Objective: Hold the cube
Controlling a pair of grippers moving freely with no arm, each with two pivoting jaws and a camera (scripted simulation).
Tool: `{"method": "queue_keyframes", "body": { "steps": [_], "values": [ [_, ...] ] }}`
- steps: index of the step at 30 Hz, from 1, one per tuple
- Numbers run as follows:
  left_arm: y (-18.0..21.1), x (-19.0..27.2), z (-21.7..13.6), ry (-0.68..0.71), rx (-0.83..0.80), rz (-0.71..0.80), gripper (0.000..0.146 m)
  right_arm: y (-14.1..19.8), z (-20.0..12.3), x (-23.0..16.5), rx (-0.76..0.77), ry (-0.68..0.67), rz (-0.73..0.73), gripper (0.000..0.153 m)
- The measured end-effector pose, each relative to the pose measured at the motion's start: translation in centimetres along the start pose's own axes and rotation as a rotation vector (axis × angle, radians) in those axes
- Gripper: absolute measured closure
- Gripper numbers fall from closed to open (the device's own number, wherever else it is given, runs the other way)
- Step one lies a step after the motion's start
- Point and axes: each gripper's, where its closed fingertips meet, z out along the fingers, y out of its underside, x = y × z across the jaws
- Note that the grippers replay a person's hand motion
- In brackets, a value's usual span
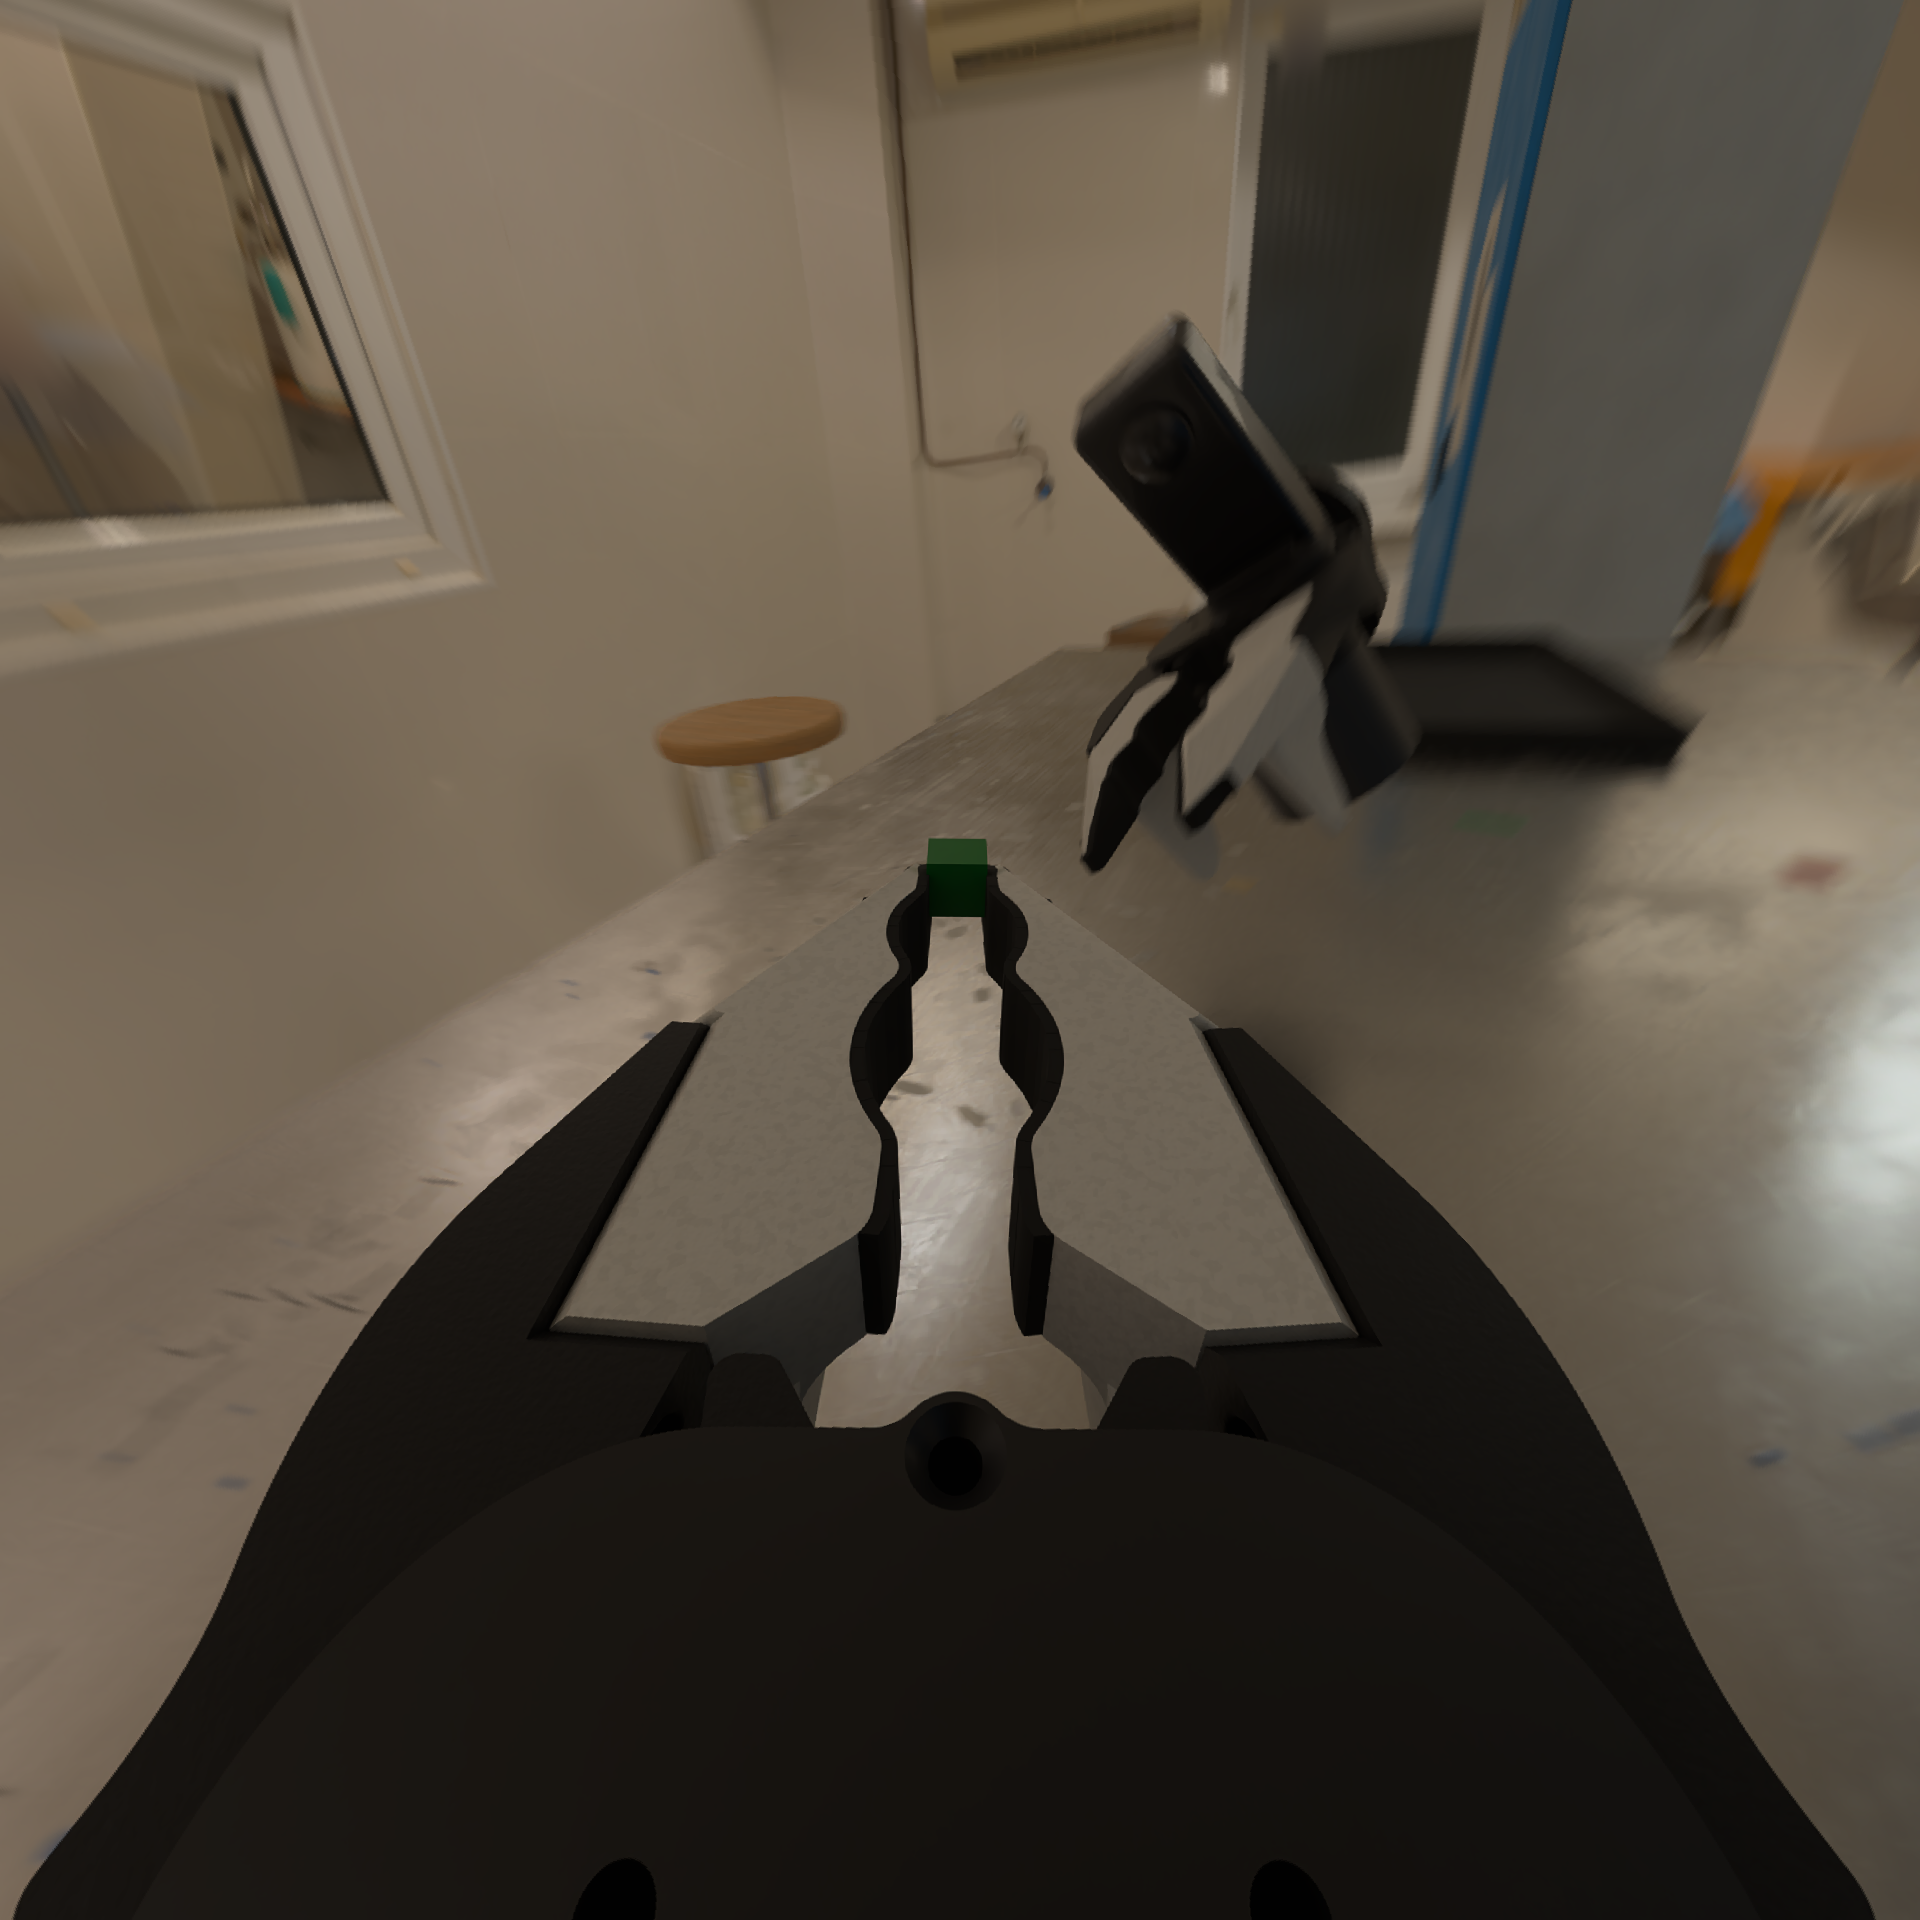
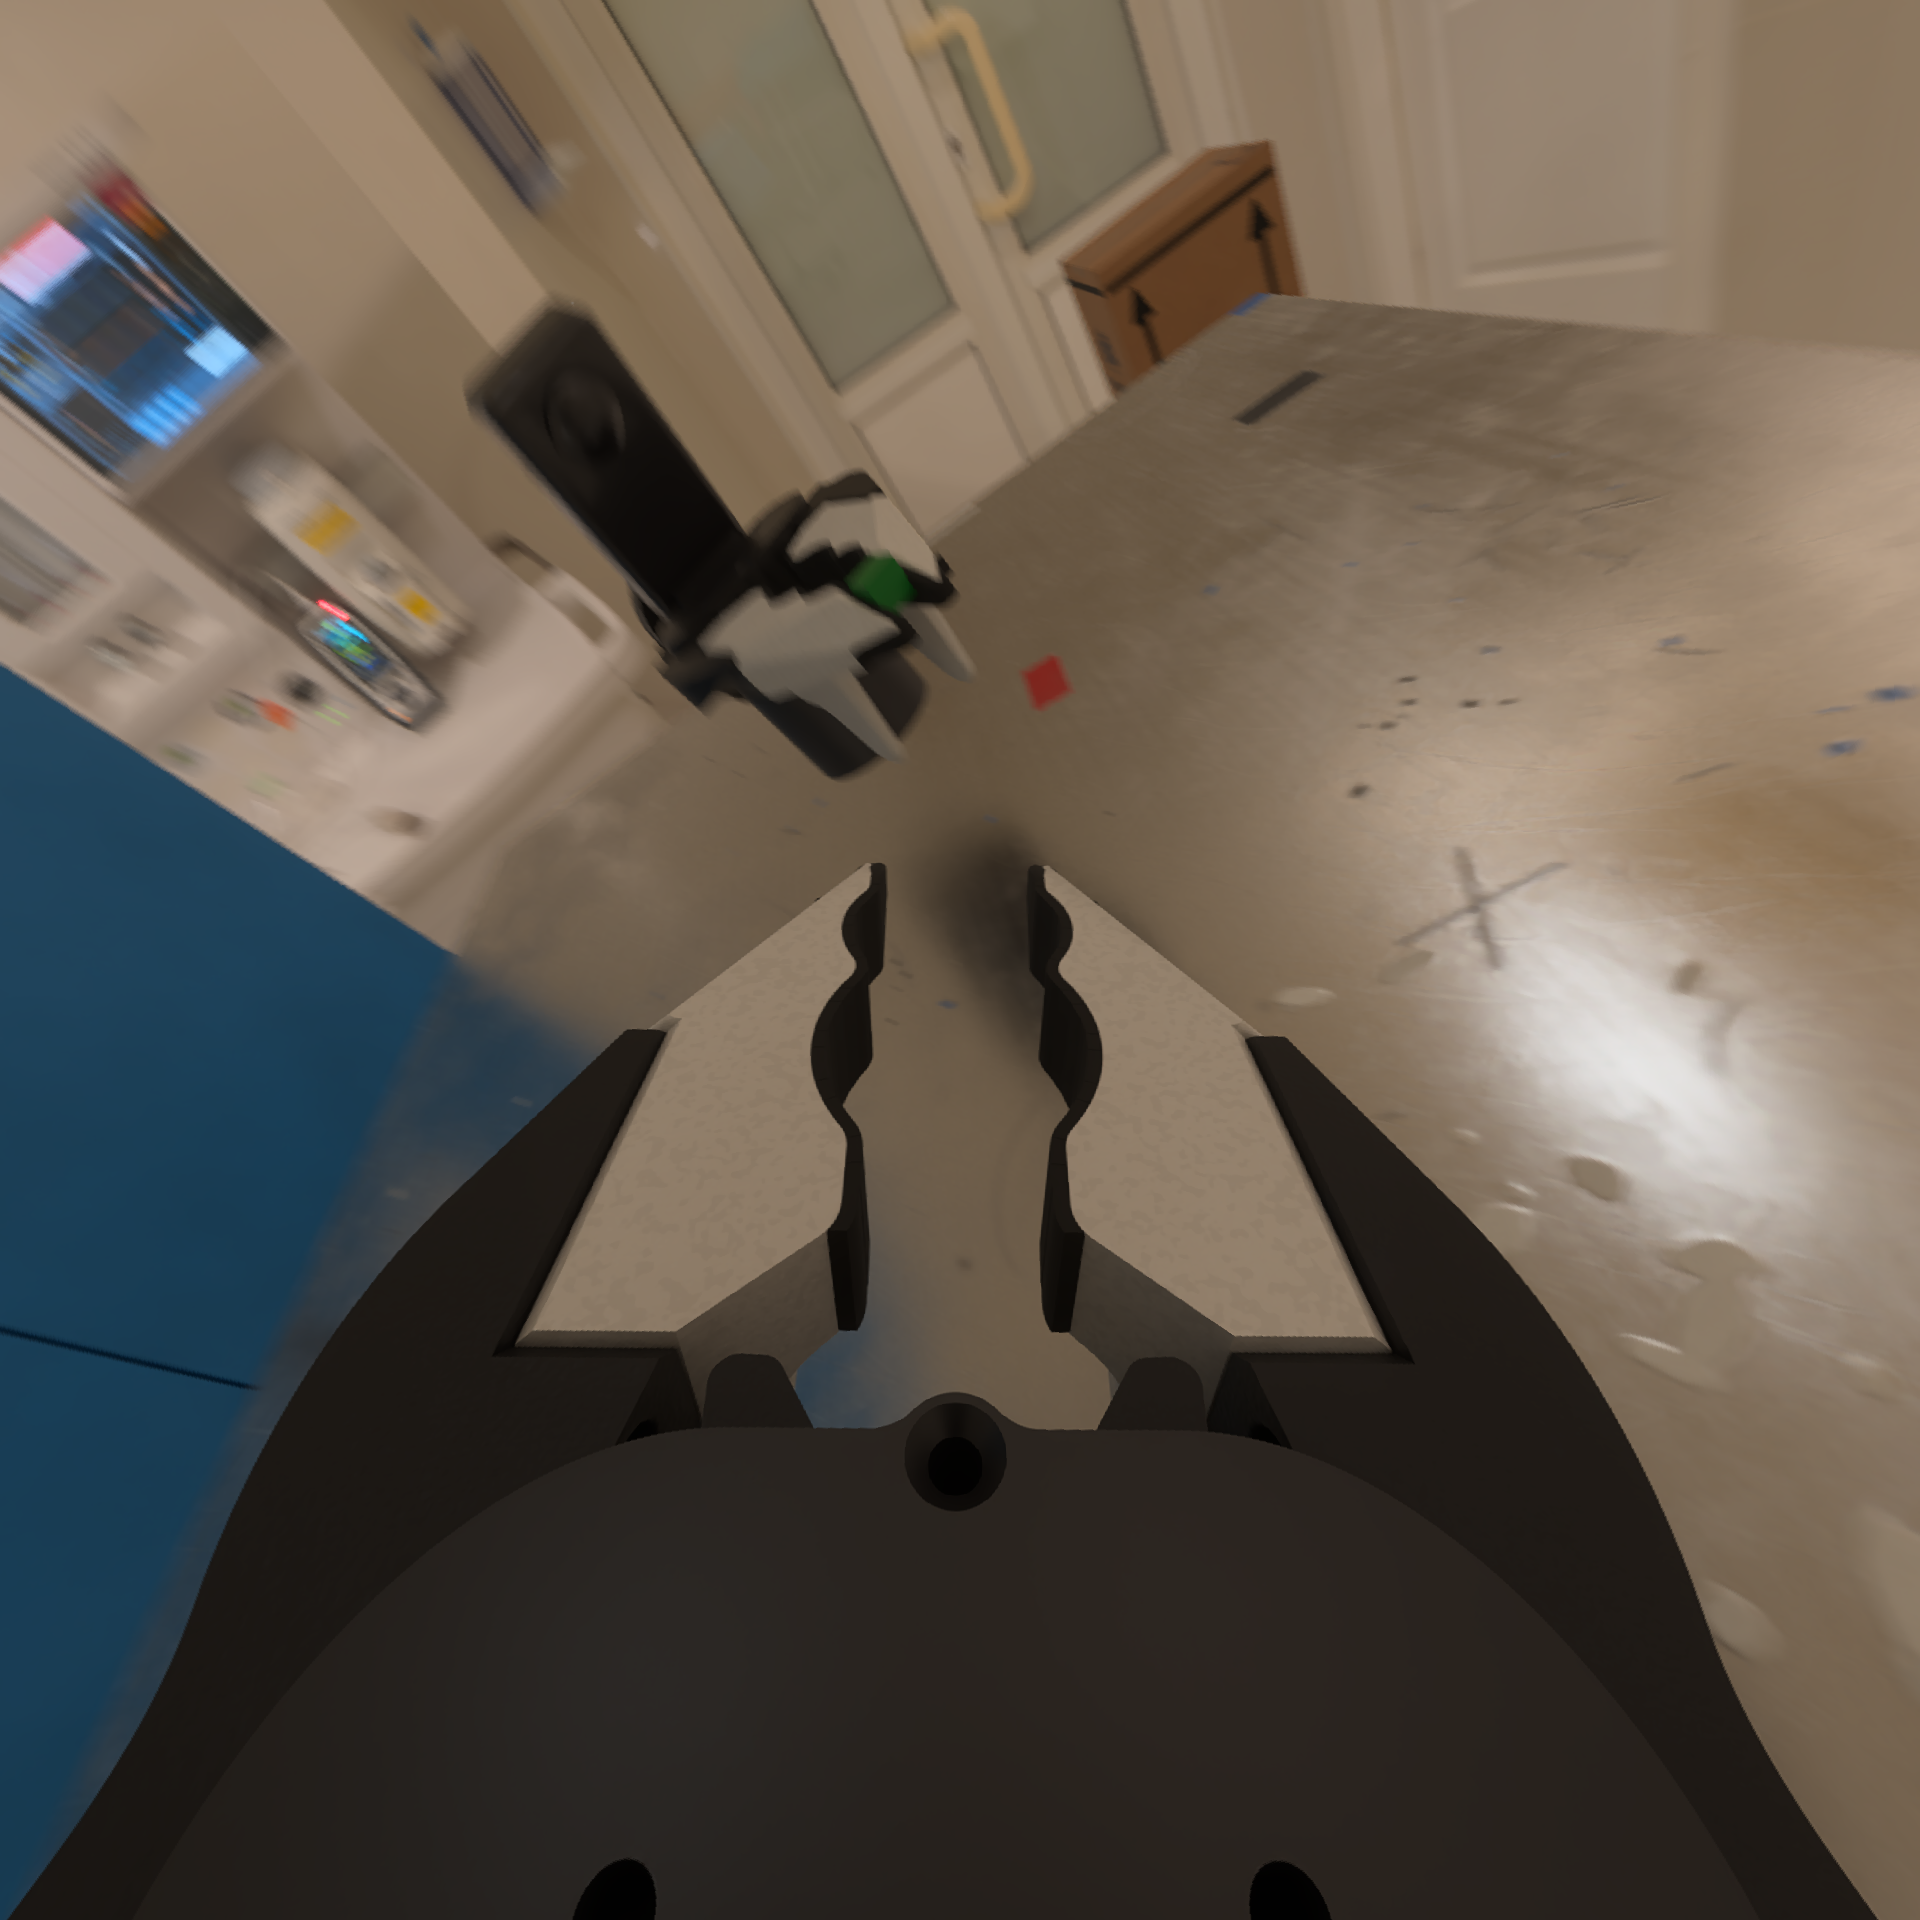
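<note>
A small green cube [image 1: 956, 878] sits between the tips of my left gripper [image 1: 957, 885], which is shut on it and holds it above the grey metal table [image 1: 727, 997]. The right wrist view shows the same cube [image 2: 881, 582] clamped in the left gripper [image 2: 899, 597], clear of the table. My right gripper [image 2: 956, 873] is open and empty, its jaws apart over the table. In the left wrist view the right gripper [image 1: 1127, 800] hangs to the right of the cube, tips pointing down.
A small red square [image 2: 1045, 683] lies on the table [image 2: 1455, 727] beyond the left gripper. A round wooden stool [image 1: 748, 729] stands past the table's left edge. A cardboard box [image 2: 1184, 260] stands by the doors. A blue panel [image 2: 187, 987] lies left.
</note>
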Motion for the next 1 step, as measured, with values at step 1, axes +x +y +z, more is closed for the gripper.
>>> {"method": "queue_keyframes", "body": {
  "steps": [1],
  "values": [
    [0.24,0.35,0.18,-0.021,-0.021,0.117,0.137,-0.17,0.29,-0.59,0.023,-0.049,0.051,0.122]
  ]
}}
